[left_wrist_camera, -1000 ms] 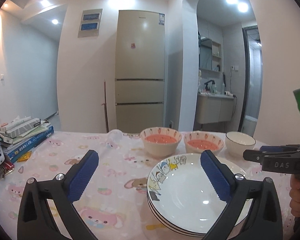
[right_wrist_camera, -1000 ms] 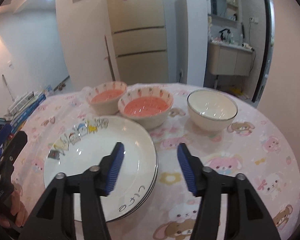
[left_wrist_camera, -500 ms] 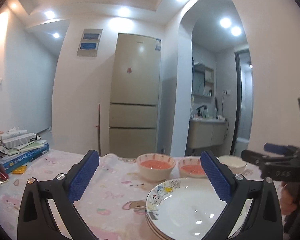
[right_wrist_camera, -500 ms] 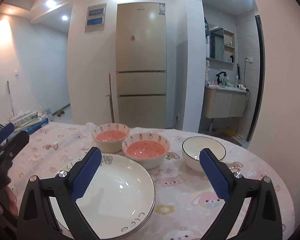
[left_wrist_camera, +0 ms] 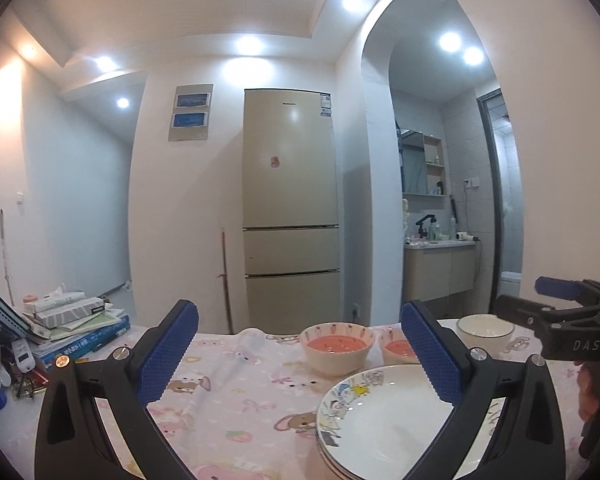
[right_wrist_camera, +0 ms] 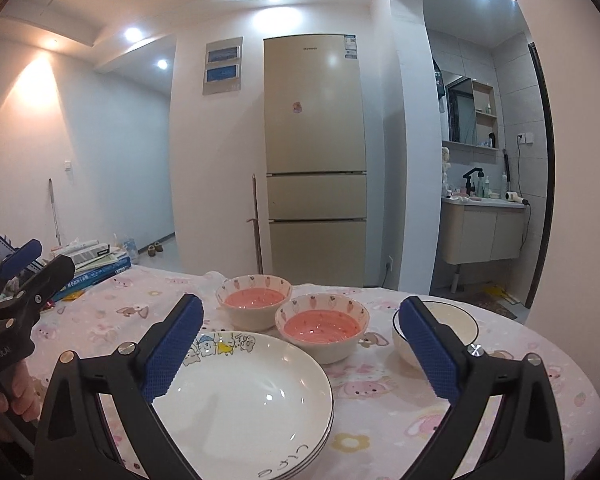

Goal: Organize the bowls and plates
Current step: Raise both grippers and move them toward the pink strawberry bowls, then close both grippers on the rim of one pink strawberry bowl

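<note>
Both grippers are just hanging above the surface (right_wrist_camera: 440, 412) right now with nothing in them. The left gripper (left_wrist_camera: 300, 354) has its blue pads spread wide apart, and the right gripper (right_wrist_camera: 300, 350) is spread just as wide, so neither is gripping anything. The plates (right_wrist_camera: 252, 408) sit in a stack near the front edge on the pink cartoon cloth (left_wrist_camera: 236, 400), white with little cartoon drawings and lettering on the rim; looks like three of them, but the lower rims are hard to count. Behind the stack are two bowls with pink insides: the far bowl (right_wrist_camera: 253, 299) sits a bit left and back, and the near bowl (right_wrist_camera: 322, 326) is just beside it, their rims close to touching or touching, can't tell which. The white bowl (right_wrist_camera: 456, 322) with a dark rim line stands apart off to the right, partly hidden behind the right gripper's right finger. In the left wrist view the right gripper pokes in at the right edge, held by a hand (left_wrist_camera: 594, 388). Over on the left side of the surface there's a pile of books (left_wrist_camera: 80, 328), and a beige fridge (right_wrist_camera: 314, 160) stands against the back wall.
</note>
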